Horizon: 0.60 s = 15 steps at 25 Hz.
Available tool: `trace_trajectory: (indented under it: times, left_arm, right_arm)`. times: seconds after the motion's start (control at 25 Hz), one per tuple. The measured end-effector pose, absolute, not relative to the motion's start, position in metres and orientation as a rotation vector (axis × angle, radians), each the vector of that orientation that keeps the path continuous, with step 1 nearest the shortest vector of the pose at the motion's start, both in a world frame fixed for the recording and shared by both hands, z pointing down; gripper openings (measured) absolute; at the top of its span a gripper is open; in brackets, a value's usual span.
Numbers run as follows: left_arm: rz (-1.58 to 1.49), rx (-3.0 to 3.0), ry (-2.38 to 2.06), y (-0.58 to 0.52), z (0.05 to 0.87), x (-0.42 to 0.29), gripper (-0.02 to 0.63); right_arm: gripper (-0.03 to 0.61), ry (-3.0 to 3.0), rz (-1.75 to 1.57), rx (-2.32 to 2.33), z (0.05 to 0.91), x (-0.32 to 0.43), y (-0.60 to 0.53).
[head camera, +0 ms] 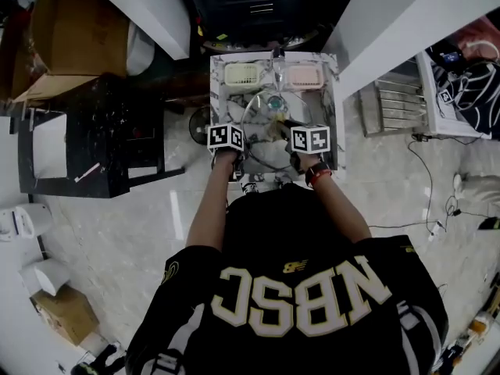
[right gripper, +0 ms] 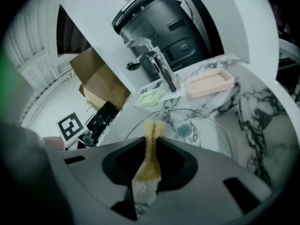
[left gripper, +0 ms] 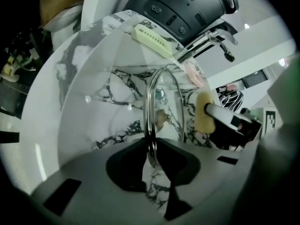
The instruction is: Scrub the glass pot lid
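Observation:
The glass pot lid [head camera: 262, 148] stands tilted over the white sink basin [head camera: 234, 100]. My left gripper [head camera: 237, 142] is shut on the lid's metal rim at its left side. In the left gripper view the rim [left gripper: 151, 125] runs edge-on between the jaws. My right gripper [head camera: 283, 128] is shut on a yellow sponge [right gripper: 149, 159], pinched thin between its jaws. The sponge [left gripper: 203, 112] sits against the lid's glass on the right side. In the right gripper view the lid's rim [right gripper: 197, 113] curves just beyond the sponge's tip.
A green soap dish [head camera: 242, 73] and a pink soap dish [head camera: 302, 75] rest on the marbled counter behind the basin. A chrome faucet [right gripper: 159, 68] stands between them. The drain [right gripper: 183, 131] shows through the lid. A large black appliance [right gripper: 154, 18] sits behind the faucet.

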<state>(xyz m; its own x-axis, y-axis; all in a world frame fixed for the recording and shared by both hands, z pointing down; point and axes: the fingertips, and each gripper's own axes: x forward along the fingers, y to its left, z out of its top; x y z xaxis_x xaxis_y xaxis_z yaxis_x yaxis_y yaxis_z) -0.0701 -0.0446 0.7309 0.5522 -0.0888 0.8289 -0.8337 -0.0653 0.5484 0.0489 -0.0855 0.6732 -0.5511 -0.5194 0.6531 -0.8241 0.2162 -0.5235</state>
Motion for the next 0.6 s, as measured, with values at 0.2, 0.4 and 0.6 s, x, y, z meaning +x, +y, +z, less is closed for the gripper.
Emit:
trace_trajectory:
  times: [0.2,0.4,0.6]
  left_arm:
    - [0.906,1.487,-0.890,-0.045,0.754,-0.079,0.070]
    - [0.985,1.479,-0.917,-0.049,0.763,-0.079,0.071]
    - [1.023,1.458,-0.933,-0.055,0.766,-0.080,0.079]
  right_arm:
    - [0.081,-2.163,1.291,1.373,0.662,0.078,-0.077]
    - [0.084,-2.145,1.308,1.449,0.653,0.104,-0.068]
    - [0.089,-2.131,1.320,1.455,0.654,0.112,-0.056]
